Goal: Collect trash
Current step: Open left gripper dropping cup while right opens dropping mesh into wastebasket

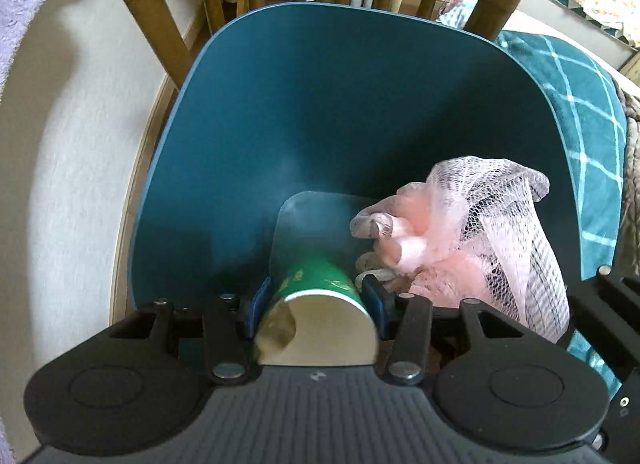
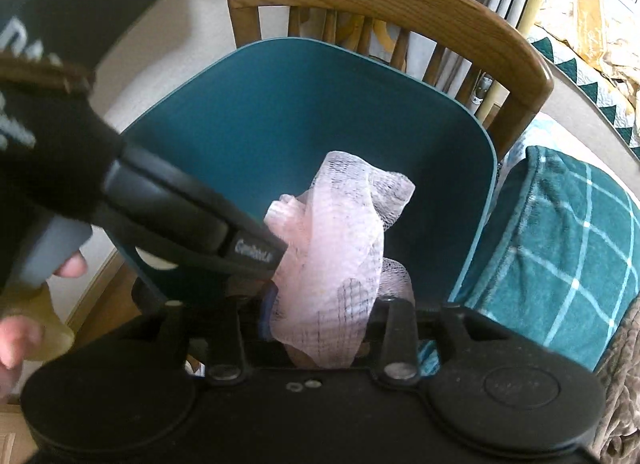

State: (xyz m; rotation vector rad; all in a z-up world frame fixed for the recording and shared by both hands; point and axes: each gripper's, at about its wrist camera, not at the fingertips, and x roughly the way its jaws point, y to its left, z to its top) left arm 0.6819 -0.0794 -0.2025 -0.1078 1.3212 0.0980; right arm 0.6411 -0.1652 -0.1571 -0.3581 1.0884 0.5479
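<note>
Gripping one green cup (image 1: 316, 296), left tool (image 1: 316, 300) joins right tool (image 2: 320, 320), parted around one pink net (image 2: 336, 248)

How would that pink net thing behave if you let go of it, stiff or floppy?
Probably floppy: the pink mesh droops in loose folds between the right gripper's fingers. Likely very light, being open, see-through netting. It would probably snag rather than slip or roll.

Deep teal plastic bin (image 1: 320, 103) | green paper cup (image 1: 316, 284), white inside | pale pink mesh netting (image 2: 340, 232) | teal blanket (image 2: 560, 244), white grid
</note>
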